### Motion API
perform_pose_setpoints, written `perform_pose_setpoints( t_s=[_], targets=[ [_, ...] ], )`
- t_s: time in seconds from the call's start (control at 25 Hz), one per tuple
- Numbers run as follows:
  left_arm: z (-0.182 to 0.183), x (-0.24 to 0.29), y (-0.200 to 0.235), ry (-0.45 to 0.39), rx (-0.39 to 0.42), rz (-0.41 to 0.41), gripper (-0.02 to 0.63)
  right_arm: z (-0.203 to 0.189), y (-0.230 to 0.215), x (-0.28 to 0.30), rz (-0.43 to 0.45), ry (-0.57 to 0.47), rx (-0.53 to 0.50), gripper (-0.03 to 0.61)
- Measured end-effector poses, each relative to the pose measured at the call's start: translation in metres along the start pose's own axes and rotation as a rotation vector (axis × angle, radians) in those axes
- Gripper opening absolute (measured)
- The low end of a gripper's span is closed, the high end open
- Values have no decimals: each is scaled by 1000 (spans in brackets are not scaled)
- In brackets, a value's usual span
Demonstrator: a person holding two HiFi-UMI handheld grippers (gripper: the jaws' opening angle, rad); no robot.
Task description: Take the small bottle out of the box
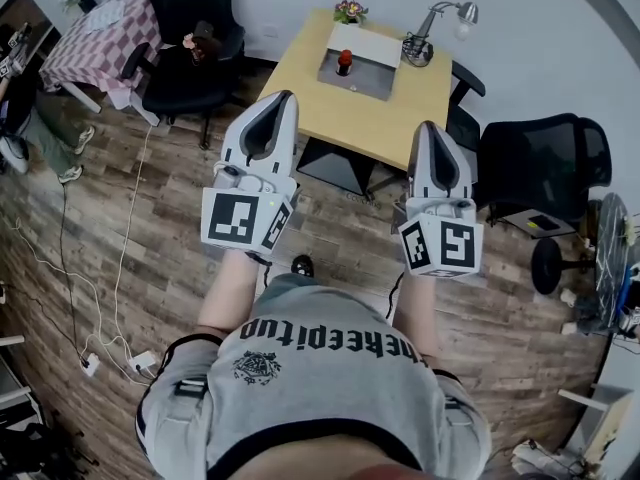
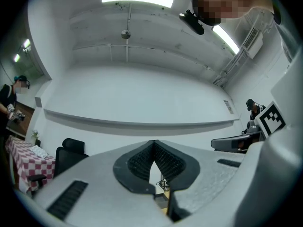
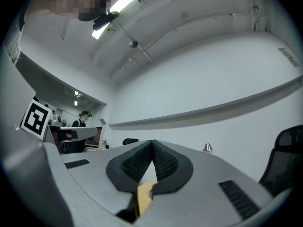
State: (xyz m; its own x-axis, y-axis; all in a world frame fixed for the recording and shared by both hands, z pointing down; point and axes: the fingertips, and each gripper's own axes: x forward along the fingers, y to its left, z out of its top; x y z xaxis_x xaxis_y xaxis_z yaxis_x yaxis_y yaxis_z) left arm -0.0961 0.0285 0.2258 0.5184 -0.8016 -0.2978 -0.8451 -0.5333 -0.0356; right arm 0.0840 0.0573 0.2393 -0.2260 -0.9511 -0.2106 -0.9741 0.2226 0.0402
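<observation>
The task looks to be at its approach step: the bottle point(image 1: 344, 63) stands upright inside the box point(image 1: 375, 83) on the table point(image 1: 410, 103) across the floor, well apart from both grippers, and nothing is grasped yet. The left gripper point(image 1: 283, 103) and right gripper point(image 1: 428, 128) are held out side by side at about waist height, both pointing toward the table. In the left gripper view the ribbed pads point(image 2: 139, 162) meet at their tips with nothing between them, and only the far wall and a sliver of the room show through the gap lower down. The right gripper view shows the same: its pads point(image 3: 165, 162) are closed tip to tip and empty. The next move probably calls for getting close to the table, spreading one gripper's jaws wide enough for the bottle, and lowering them either side of it from above. The other gripper may be needed to steady the box.
</observation>
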Motion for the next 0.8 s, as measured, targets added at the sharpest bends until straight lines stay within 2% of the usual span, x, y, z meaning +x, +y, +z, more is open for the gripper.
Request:
perform_pose_setpoints(
  t_s=[0.44, 0.8],
  targets=[
    [-25, 37, 52, 5, -15, -30, 3, -23, 8, 57, -37, 11, -6, 2],
    [-55, 68, 60, 45, -52, -66, 3, -45, -6, 81, -65, 54, 2, 2]
  ],
)
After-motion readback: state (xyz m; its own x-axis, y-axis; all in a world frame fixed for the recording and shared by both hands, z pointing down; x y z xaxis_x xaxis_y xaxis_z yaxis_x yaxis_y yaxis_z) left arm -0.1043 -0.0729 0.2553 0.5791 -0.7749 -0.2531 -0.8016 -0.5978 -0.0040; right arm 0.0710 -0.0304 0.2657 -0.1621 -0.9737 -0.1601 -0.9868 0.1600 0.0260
